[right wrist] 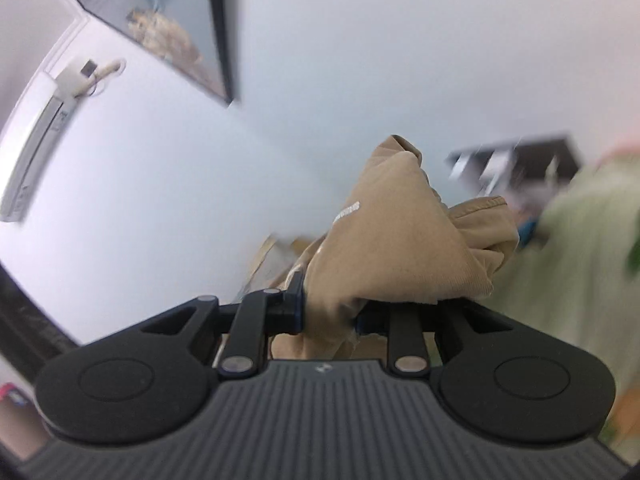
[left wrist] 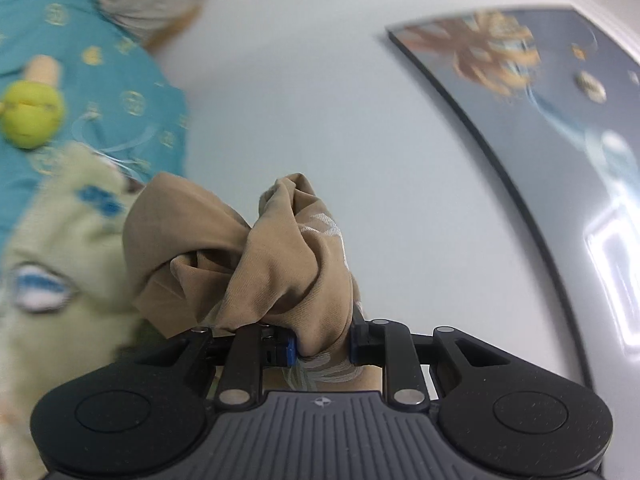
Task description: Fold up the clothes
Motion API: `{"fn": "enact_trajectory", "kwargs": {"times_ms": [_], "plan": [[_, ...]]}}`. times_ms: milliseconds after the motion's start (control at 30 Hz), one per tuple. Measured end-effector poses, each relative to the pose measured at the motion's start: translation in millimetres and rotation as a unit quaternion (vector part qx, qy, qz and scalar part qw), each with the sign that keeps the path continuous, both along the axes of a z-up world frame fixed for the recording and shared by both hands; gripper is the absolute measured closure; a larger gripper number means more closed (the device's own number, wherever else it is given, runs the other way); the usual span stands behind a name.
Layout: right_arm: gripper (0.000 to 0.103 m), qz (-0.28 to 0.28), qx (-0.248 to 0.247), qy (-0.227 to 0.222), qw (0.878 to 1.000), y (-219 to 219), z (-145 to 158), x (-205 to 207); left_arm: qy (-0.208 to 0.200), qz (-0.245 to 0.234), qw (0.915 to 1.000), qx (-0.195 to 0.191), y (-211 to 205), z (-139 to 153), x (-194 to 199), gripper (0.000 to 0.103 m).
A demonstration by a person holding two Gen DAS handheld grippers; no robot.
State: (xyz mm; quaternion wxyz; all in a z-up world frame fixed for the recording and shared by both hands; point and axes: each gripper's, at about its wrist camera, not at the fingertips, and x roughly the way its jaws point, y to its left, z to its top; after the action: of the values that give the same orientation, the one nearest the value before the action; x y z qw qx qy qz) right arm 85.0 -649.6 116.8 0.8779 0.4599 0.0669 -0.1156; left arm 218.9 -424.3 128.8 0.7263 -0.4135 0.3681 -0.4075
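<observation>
Tan garment (left wrist: 256, 264) bunched between my left gripper (left wrist: 323, 350) fingers, clamped tight; fabric balloons forward above them. Right gripper (right wrist: 330, 314) likewise pinches tan cloth (right wrist: 396, 248), peak rising ahead. Pale print on fabric, unreadable. Left view only: teal patterned cloth (left wrist: 100, 92), yellow-green ball (left wrist: 30, 114). Right view only: wall air-conditioner (right wrist: 38, 136). Framed picture (left wrist: 560, 120) in both.

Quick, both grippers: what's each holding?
Left gripper: shut on the bunched tan cloth garment.
Right gripper: shut on tan cloth too.
</observation>
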Motion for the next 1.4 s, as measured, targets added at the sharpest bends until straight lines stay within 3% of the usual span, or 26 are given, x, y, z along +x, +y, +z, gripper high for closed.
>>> {"fn": "enact_trajectory", "kwargs": {"times_ms": [167, 267, 433, 500, 600, 767, 867, 967, 1200, 1233, 1267, 1300, 1333, 1400], "plan": [[0.077, -0.046, -0.014, 0.033, 0.998, -15, -51, -25, -0.018, -0.045, 0.9982, 0.034, -42, -46, -8, 0.078], [0.077, -0.053, -0.016, 0.048, 0.997, -6, -84, -44, -0.031, -0.058, 0.9964, 0.054, -34, -82, -25, 0.078], [0.077, -0.063, -0.009, 0.068, 0.996, 23, -133, -78, -0.003, -0.070, 0.9954, 0.065, -9, -141, -42, 0.078], [0.077, -0.073, 0.004, 0.081, 0.994, 28, -152, -87, -0.002, -0.080, 0.9934, 0.083, -7, -155, -49, 0.076], [0.074, -0.073, 0.027, 0.093, 0.993, 25, -167, -88, -0.031, -0.080, 0.9893, 0.118, -9, -159, -60, 0.067], [0.070, -0.078, 0.036, 0.134, 0.987, 26, -145, -94, -0.105, -0.094, 0.9644, 0.224, -21, -117, -78, 0.020], [0.070, -0.084, 0.028, 0.159, 0.983, 38, -126, -107, -0.162, -0.083, 0.9490, 0.257, -20, -86, -98, 0.006], [0.070, -0.077, 0.007, 0.160, 0.984, 53, -102, -127, -0.217, -0.063, 0.9355, 0.271, 1, -44, -122, 0.001], [0.069, -0.055, -0.111, 0.118, 0.985, 106, -26, -177, -0.316, -0.024, 0.9028, 0.291, 53, 35, -213, 0.000], [0.053, -0.051, -0.127, 0.113, 0.984, 113, -18, -182, -0.331, -0.018, 0.8968, 0.293, 62, 40, -227, 0.000], [0.026, -0.046, -0.144, 0.105, 0.983, 122, -12, -189, -0.345, -0.012, 0.8904, 0.296, 71, 45, -240, 0.000], [0.012, -0.041, -0.161, 0.097, 0.981, 130, -7, -196, -0.358, -0.006, 0.8838, 0.301, 81, 49, -254, 0.000], [0.007, -0.038, -0.180, 0.094, 0.978, 138, -3, -202, -0.371, -0.001, 0.8770, 0.305, 90, 53, -267, 0.000], [0.009, -0.032, -0.218, 0.088, 0.971, 154, 4, -212, -0.388, 0.011, 0.8697, 0.305, 109, 56, -288, 0.000]]}}
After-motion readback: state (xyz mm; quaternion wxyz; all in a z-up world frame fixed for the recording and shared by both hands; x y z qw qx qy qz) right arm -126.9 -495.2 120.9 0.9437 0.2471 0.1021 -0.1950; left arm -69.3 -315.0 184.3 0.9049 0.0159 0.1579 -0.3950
